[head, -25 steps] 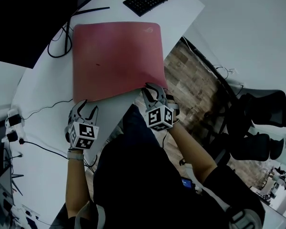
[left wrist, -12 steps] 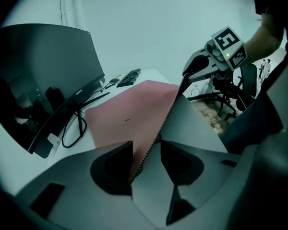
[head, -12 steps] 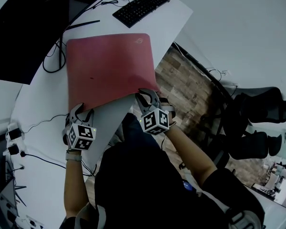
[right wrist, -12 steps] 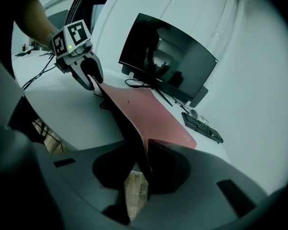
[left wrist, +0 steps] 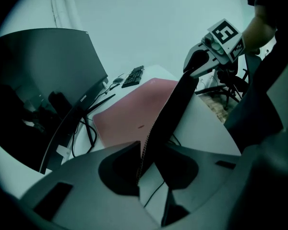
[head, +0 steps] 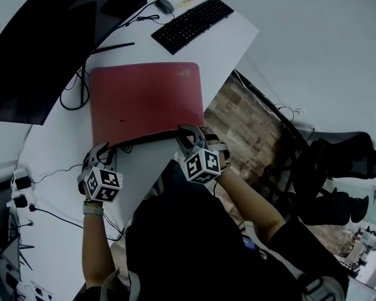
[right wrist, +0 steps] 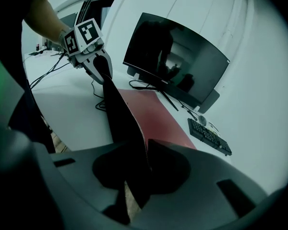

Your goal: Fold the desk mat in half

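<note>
On the white desk (head: pixel 56 149), mid-frame, the red desk mat (head: pixel 144 99) has its near edge raised, the right gripper (head: pixel 189 135) pinching one corner and the left gripper (head: pixel 101 150) closing on the other, so lift both evenly toward the far edge.

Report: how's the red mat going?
Left gripper jaws closing on near edge of red rectangular desk mat; right gripper clamped there. Edge lifted. Black keyboard clear.

From here I count 1 red desk mat (head: pixel 144 99), 1 keyboard (head: pixel 192 24), 1 mouse (head: pixel 166 5) and 1 curved monitor (head: pixel 37 55) on the counter (head: pixel 229 52).
</note>
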Demonstrator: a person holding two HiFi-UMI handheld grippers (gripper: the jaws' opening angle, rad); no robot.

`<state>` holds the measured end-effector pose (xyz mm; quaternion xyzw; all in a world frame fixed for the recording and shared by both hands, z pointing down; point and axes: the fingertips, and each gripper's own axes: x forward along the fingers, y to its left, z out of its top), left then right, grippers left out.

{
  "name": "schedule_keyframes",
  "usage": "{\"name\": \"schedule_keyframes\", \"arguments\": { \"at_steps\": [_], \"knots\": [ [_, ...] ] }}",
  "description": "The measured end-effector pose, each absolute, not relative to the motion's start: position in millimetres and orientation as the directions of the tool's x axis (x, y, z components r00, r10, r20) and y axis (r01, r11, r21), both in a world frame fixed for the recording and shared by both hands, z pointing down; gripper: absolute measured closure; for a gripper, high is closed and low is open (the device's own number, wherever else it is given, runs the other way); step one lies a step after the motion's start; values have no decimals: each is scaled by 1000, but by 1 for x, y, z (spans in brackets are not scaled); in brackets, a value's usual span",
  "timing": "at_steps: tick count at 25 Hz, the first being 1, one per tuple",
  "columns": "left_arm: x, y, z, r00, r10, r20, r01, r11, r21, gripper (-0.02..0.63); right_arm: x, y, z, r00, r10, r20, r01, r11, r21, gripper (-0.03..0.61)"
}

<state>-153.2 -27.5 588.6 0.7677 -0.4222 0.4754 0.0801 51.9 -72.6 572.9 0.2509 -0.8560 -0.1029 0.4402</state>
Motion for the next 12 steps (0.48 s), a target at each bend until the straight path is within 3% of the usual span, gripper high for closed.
{"name": "schedule_keyframes", "arguments": {
  "at_steps": [12],
  "knots": [
    [-154, -73, 570, 78, -592, 802, -701, -605, -379, 548, 51, -113, 570, -536, -418, 734, -258, 908, 329, 503]
  ]
}}
